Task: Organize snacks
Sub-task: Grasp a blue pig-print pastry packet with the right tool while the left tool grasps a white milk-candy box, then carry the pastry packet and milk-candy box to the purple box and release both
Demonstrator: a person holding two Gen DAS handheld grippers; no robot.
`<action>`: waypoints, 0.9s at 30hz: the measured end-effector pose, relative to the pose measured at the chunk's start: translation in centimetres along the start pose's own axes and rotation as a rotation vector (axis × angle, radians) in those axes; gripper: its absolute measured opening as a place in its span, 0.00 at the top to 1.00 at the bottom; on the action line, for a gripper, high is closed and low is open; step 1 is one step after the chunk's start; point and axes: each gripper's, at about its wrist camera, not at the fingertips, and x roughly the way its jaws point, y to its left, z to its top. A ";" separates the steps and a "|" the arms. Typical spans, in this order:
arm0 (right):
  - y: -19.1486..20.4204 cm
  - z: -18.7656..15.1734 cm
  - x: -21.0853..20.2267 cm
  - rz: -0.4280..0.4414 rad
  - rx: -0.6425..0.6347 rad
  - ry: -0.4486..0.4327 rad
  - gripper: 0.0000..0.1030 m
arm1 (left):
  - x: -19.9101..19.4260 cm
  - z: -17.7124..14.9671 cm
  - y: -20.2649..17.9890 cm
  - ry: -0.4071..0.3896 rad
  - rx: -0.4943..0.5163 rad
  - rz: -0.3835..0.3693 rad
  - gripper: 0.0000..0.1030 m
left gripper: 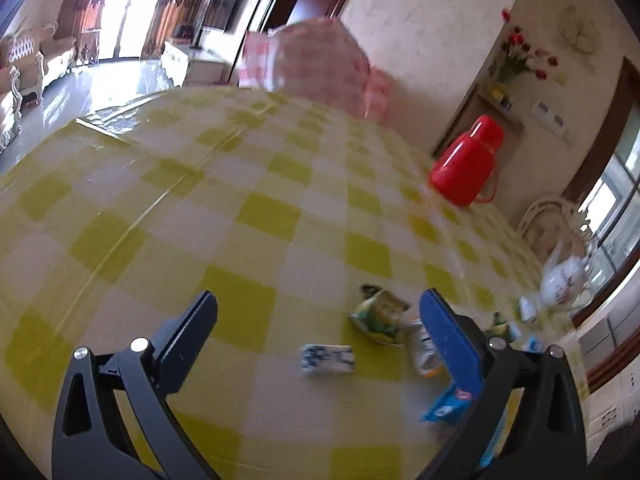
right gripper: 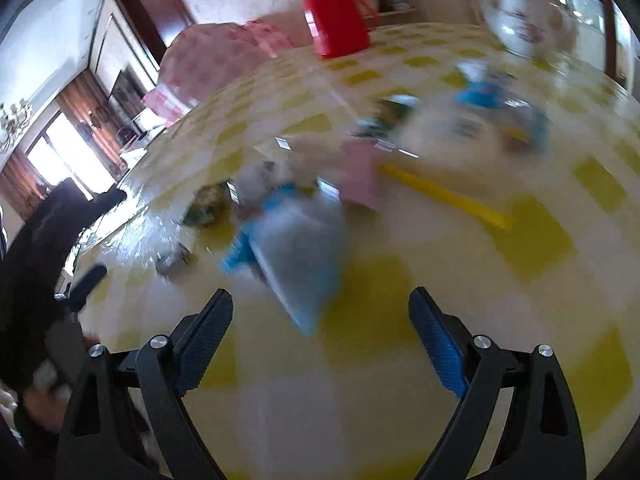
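Snack packets lie scattered on a yellow-and-white checked table (left gripper: 256, 208). In the left wrist view a small blue-and-white packet (left gripper: 327, 359) and a green-and-yellow packet (left gripper: 378, 312) lie just ahead of my left gripper (left gripper: 320, 312), which is open and empty; a bright blue packet (left gripper: 448, 402) sits partly hidden behind its right finger. The right wrist view is blurred. My right gripper (right gripper: 320, 308) is open above the table (right gripper: 440, 240), close behind a blue-and-grey packet (right gripper: 296, 248). Farther off lie a pink packet (right gripper: 358, 176), a yellow strip (right gripper: 444, 196) and several more packets (right gripper: 476, 120).
A red thermos jug (left gripper: 466, 162) (right gripper: 334, 16) stands at the far side. A white floral teapot (left gripper: 564, 282) (right gripper: 520, 20) stands near the right edge. A pink mesh food cover (left gripper: 320, 60) (right gripper: 216, 60) sits at the back. A dark sleeve (right gripper: 36, 240) shows at left.
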 end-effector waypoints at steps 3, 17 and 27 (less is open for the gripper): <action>2.5 1.8 2.7 -0.071 -0.037 0.012 0.15 | 0.2 0.4 1.1 0.034 -0.046 0.021 0.02; -0.7 1.1 -0.6 -0.128 -0.130 -0.053 0.46 | 3.0 -1.7 -2.7 0.170 0.227 0.064 0.02; -1.2 -0.9 -4.4 -0.014 -0.114 -0.077 0.46 | 3.9 -2.1 -2.7 0.241 0.381 0.042 0.65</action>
